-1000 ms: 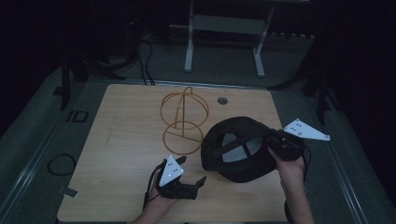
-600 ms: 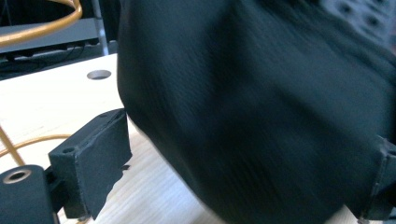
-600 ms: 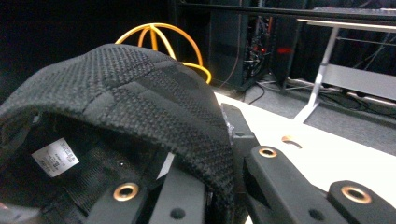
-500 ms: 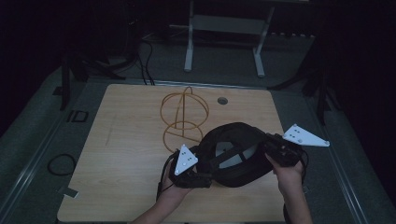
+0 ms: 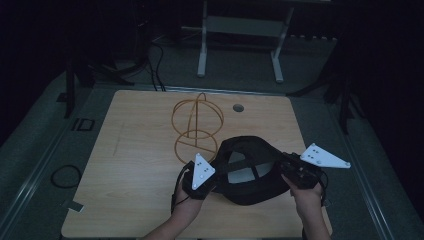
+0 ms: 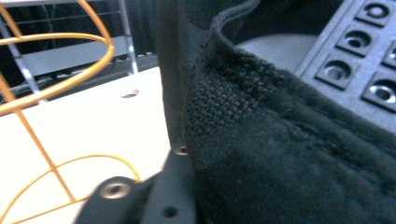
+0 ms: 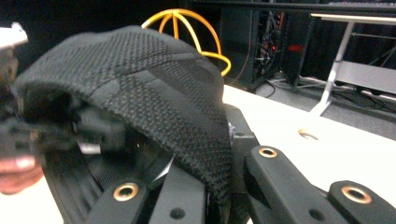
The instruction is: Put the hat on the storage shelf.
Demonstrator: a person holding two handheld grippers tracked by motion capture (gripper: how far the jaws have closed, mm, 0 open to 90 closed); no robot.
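A black knitted cap (image 5: 250,172) hangs just above the front right of the wooden table (image 5: 135,160), opening turned up, between my two grippers. My left gripper (image 5: 212,182) is at the cap's left rim; in the left gripper view the thick rim (image 6: 261,154) fills the space between its jaws. The right gripper (image 5: 286,167) is shut on the right rim, and the cap's fabric (image 7: 140,79) drapes over its jaws (image 7: 224,144). An orange wire stand (image 5: 197,125) rises behind the cap, apart from it.
A round grommet hole (image 5: 238,107) sits near the table's far edge. The wire stand (image 6: 56,51) is close to the left gripper's left side. Beyond the table is a white frame (image 5: 240,30) on a dark floor. The table's left half is bare wood.
My left gripper has travelled right from the table's front to the cap's left rim and closed on it. The cap has risen and tilted a little; the right gripper kept its hold.
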